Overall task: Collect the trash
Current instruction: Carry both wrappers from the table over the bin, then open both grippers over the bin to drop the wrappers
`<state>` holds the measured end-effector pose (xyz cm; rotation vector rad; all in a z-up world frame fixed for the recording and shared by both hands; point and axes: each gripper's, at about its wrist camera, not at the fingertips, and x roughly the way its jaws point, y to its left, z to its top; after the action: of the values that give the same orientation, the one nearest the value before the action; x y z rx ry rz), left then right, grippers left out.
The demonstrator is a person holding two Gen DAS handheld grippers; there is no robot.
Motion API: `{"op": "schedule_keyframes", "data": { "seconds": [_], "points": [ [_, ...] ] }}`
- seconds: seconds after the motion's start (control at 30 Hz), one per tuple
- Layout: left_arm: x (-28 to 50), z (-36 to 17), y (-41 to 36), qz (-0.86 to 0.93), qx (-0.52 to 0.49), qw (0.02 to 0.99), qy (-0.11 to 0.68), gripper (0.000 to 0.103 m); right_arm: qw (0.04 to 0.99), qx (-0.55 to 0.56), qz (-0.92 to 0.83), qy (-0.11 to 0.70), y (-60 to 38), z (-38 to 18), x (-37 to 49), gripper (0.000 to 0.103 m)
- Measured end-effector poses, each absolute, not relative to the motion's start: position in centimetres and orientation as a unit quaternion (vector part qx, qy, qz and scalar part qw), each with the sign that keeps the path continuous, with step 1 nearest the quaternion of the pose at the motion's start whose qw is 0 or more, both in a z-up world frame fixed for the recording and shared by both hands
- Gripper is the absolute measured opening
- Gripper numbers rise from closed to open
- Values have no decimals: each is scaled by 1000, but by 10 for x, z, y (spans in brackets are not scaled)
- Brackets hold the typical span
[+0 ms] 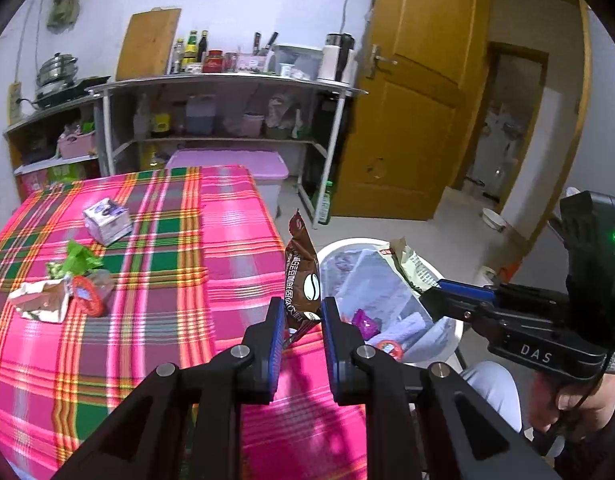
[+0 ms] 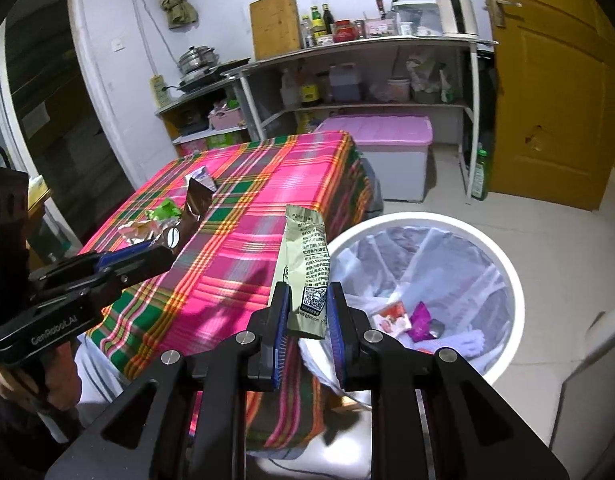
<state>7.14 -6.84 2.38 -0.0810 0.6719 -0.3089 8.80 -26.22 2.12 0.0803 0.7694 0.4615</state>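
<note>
My left gripper [image 1: 303,316] is shut on a brown coffee sachet [image 1: 301,276] and holds it upright over the table's right edge. It also shows in the right wrist view [image 2: 195,208]. My right gripper [image 2: 307,312] is shut on a pale green wrapper [image 2: 305,268], held upright beside the white trash bin [image 2: 507,272]. The wrapper also shows in the left wrist view [image 1: 407,268], over the bin [image 1: 335,246]. The bin has a clear liner and holds several wrappers. More trash [image 1: 67,288] and a small white box [image 1: 107,220] lie on the plaid tablecloth [image 1: 167,300].
A metal shelf unit [image 1: 227,84] with bottles and jars stands behind the table. A pink-lidded storage box [image 2: 379,132] sits on the floor by it. A yellow door [image 1: 419,92] stands open at the right. A green bottle [image 2: 481,176] stands on the floor.
</note>
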Motion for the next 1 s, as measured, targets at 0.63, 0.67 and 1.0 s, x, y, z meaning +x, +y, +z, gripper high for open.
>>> {"op": "schedule_keyframes", "data": {
  "seconds": [0.63, 0.67, 1.0],
  "points": [
    [107, -3, -127, -207, -8, 909, 362, 19, 896, 76, 167, 405, -312, -12, 108, 20],
    [110, -6, -130, -209, -6, 907, 366, 19, 894, 77, 164, 410, -314, -15, 110, 20],
    [134, -35, -157, -225, 11, 887, 403, 19, 876, 84, 149, 451, -329, -46, 128, 20]
  ]
}}
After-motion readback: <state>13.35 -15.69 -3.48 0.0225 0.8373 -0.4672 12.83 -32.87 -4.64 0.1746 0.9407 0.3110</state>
